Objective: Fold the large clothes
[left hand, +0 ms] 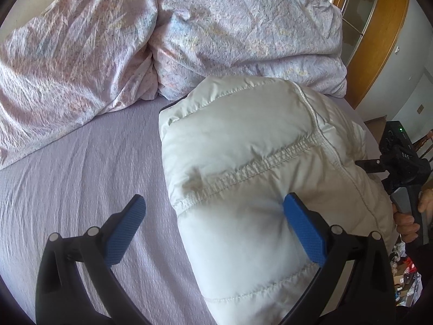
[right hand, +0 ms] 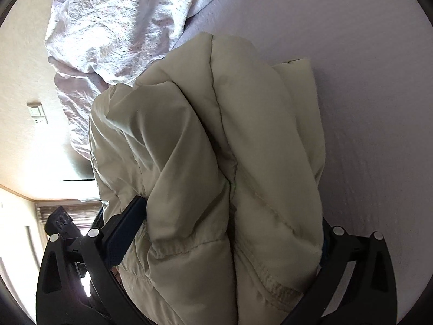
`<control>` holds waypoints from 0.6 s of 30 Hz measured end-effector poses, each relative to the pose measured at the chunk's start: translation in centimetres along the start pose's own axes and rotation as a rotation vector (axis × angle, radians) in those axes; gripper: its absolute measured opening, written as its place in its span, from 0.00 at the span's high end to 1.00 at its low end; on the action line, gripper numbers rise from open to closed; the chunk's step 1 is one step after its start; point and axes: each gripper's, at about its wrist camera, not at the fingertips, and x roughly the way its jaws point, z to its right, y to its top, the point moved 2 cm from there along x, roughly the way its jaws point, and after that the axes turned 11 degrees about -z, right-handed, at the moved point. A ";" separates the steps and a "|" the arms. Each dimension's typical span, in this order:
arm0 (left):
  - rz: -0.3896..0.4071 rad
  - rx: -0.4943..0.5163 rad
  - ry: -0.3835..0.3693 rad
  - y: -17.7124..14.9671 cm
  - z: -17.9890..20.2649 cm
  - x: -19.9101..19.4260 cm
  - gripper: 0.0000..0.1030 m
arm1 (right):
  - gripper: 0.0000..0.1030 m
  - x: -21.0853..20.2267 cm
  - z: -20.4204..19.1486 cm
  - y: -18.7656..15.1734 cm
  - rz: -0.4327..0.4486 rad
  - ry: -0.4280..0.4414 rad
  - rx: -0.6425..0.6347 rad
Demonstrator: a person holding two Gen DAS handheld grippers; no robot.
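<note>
A white quilted puffer jacket [left hand: 251,146] lies folded into a thick bundle on the lilac bed sheet [left hand: 89,168]. My left gripper [left hand: 215,199] is open wide at the bundle's near left edge. One blue pad [left hand: 127,230] hovers over bare sheet, and the other pad [left hand: 303,230] presses into the jacket's top. My right gripper [left hand: 400,168], held by a hand [left hand: 406,222], sits at the jacket's right side. In the right wrist view the right gripper [right hand: 230,208] is open, with the jacket [right hand: 216,149] bulging between its fingers. Its right finger is mostly hidden behind the fabric.
A crumpled floral duvet [left hand: 167,32] is heaped across the back of the bed, touching the jacket's far end. A wooden-framed cabinet [left hand: 379,27] stands at the right, past the bed's edge. Clutter [left hand: 406,273] lies on the floor at the lower right. Bare sheet stretches left of the jacket.
</note>
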 end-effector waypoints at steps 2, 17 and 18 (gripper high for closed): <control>-0.008 -0.008 -0.023 0.0 -0.4 0.1 0.02 | 0.01 0.1 -0.1 -0.1 0.000 0.001 -0.018; -0.092 -0.117 -0.251 0.4 -2.2 3.5 0.02 | 0.20 -0.4 0.4 -1.1 0.018 0.039 -0.062; -0.099 -0.134 -0.276 0.3 -2.4 3.9 0.02 | 0.20 -0.3 0.4 -1.1 0.018 0.040 -0.062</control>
